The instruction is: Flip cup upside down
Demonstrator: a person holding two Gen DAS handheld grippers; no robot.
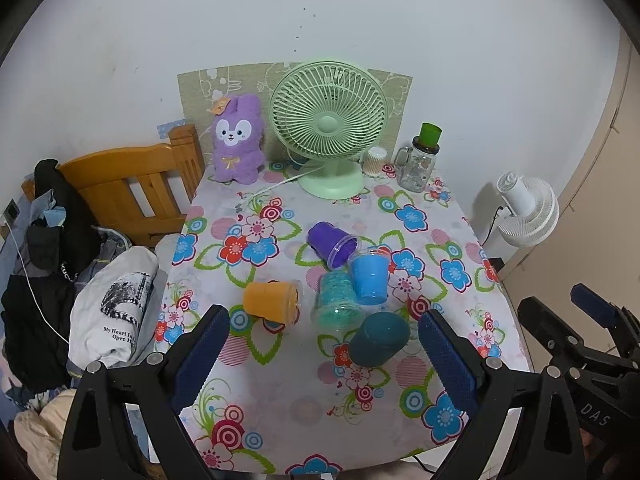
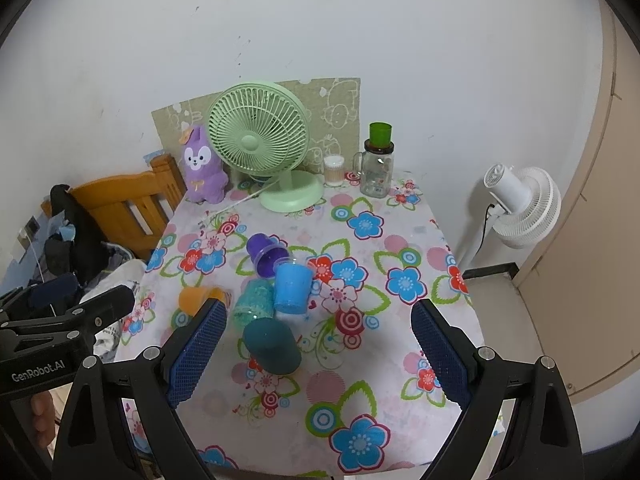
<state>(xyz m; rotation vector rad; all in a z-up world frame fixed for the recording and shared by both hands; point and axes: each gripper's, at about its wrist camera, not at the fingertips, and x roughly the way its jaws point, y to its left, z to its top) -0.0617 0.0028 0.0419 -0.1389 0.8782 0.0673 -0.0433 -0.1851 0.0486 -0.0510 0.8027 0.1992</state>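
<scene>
Several plastic cups cluster mid-table. A light blue cup [image 1: 370, 277] [image 2: 293, 288] stands upright. A purple cup [image 1: 332, 243] [image 2: 266, 253], an orange cup [image 1: 272, 301] [image 2: 200, 299], a speckled teal cup [image 1: 337, 298] [image 2: 253, 303] and a dark teal cup [image 1: 378, 338] [image 2: 272, 345] lie on their sides. My left gripper [image 1: 324, 354] is open and empty, above the near table with the dark teal cup between its fingers in view. My right gripper [image 2: 318, 354] is open and empty, right of the dark teal cup.
A floral cloth covers the table [image 1: 288, 412] [image 2: 384, 380]. At the back stand a green fan [image 1: 329, 128] [image 2: 260, 140], a purple plush [image 1: 237, 140], a cotton swab jar [image 1: 375, 161] and a glass jar [image 1: 418, 160]. A wooden bed frame [image 1: 132, 184] with clothes lies left; a white floor fan [image 2: 520, 204] stands right.
</scene>
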